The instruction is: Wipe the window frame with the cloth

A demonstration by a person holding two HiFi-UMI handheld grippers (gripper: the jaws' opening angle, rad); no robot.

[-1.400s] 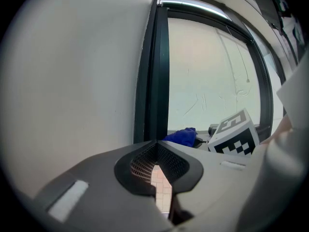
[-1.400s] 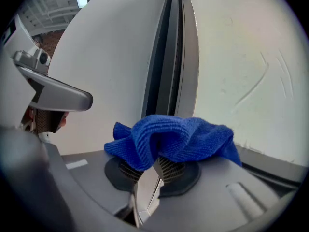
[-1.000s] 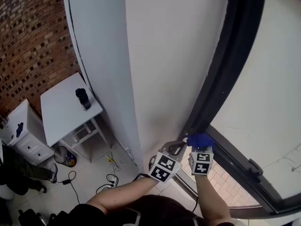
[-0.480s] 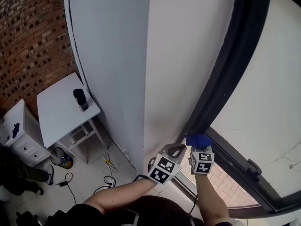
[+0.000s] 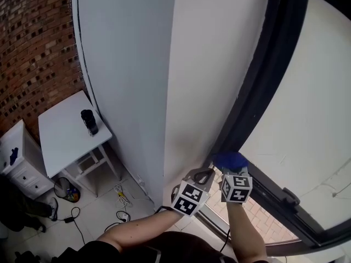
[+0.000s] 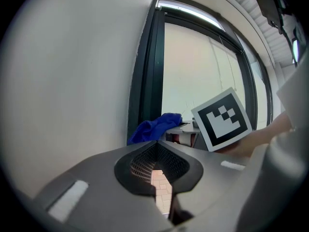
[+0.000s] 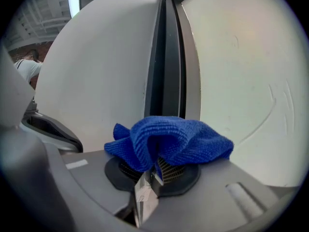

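Forearms: both of ours reach in from the bottom edge of the head view, close together, each carrying a tool.
Left gripper (image 5: 204, 175): we hold it just beside the right one, against the foot of the white wall. In its own view the jaws stand together at the tips with nothing caught between them (image 6: 156, 143).
Right gripper (image 5: 232, 167): its jaws are pinched on the cloth, and its own view shows a fold of the fabric clamped between them (image 7: 152, 166). Its marker cube sits just to the right of the left tool's cube.
Cloth (image 5: 231, 159): blue and knitted-looking, bunched over the right jaws (image 7: 169, 138). It sits at the bottom of the upright frame member, by the corner where that meets the lower rail. We cannot tell whether it touches the frame. The left gripper view sees it just ahead (image 6: 157, 126).
Window frame (image 5: 267, 75): dark, rising from the cloth to the top of the head view. A second dark rail runs off to the lower right.
Glass (image 5: 307, 114): pale and cloudy, to the right of the frame.
Wall (image 5: 137, 70): a white pillar to the left of the frame.
Table (image 5: 57, 138): white, well below and to the left, with a dark cylindrical container (image 5: 89, 122) standing upright on it.
Brick wall (image 5: 33, 48): red-brown, behind the table.
Floor: light tiles with cables (image 5: 120, 199) lying near the pillar's foot.
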